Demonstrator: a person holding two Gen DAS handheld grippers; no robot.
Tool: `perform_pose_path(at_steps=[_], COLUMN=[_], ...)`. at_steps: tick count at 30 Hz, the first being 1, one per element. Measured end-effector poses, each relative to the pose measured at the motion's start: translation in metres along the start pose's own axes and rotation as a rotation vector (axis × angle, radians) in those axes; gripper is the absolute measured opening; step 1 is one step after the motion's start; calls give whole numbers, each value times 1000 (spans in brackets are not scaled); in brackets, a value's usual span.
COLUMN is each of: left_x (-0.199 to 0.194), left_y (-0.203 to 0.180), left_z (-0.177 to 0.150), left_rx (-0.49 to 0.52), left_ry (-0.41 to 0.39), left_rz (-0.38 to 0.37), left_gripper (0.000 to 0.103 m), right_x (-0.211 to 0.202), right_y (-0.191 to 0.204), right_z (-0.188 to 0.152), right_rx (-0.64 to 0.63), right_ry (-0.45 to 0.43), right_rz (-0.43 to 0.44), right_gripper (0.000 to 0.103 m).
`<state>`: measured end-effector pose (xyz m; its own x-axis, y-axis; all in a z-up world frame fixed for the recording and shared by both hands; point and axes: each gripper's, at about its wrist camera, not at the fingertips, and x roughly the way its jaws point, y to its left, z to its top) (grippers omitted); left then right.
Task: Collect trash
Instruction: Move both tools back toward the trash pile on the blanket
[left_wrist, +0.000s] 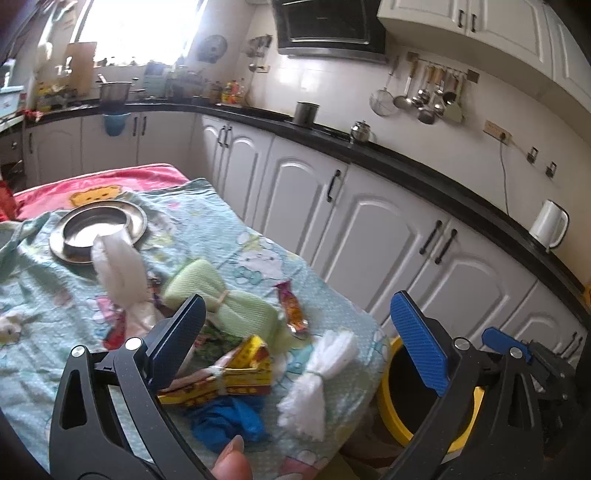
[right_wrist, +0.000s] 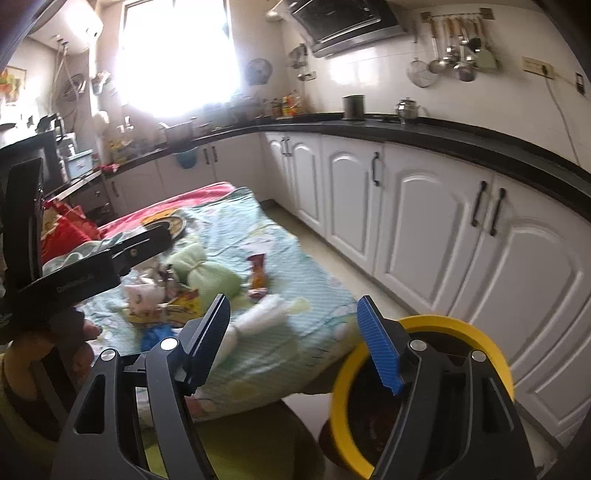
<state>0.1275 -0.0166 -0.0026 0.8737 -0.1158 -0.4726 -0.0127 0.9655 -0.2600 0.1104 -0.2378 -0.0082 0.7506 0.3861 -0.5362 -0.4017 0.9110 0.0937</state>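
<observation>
On the cloth-covered worktop (left_wrist: 236, 229), left of the yellow-rimmed round bin (right_wrist: 436, 325), lie crumpled wrappers (left_wrist: 236, 373) and tied white tissue bundles (left_wrist: 317, 384). Left gripper (left_wrist: 295, 347) and right gripper (right_wrist: 295, 343) hover, jaws apart, empty; next probably closing on one piece.

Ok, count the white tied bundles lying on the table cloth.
2. One white bundle lies beside the steel plate; the other lies near the table's edge, by the yellow-rimmed bin. More may hide under the pile.
</observation>
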Motion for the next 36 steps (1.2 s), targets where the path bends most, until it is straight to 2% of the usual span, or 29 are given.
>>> perform_pose_path(at_steps=[11,17,22,26,36], left_x=[-10,-11,-9,-1,25], left_y=[46,75,100,120,126], left_z=[6,4,-1,-10,-31], left_rx=[-80,-128,-175,-230,-284], left_ry=[-23,-13,23,83,184], left_rz=[68,110,139,148,113], left_gripper=[92,92,92,91,75], right_x=[29,52,72,87,114], right_y=[52,67,71,73,66], right_z=[1,-7,-12,-15,-36], right_rx=[-102,-129,-125,-122,-85], right_ry=[57,121,176,209,295], right_rz=[73,90,105,106,105], right_gripper=[69,69,69,69,69])
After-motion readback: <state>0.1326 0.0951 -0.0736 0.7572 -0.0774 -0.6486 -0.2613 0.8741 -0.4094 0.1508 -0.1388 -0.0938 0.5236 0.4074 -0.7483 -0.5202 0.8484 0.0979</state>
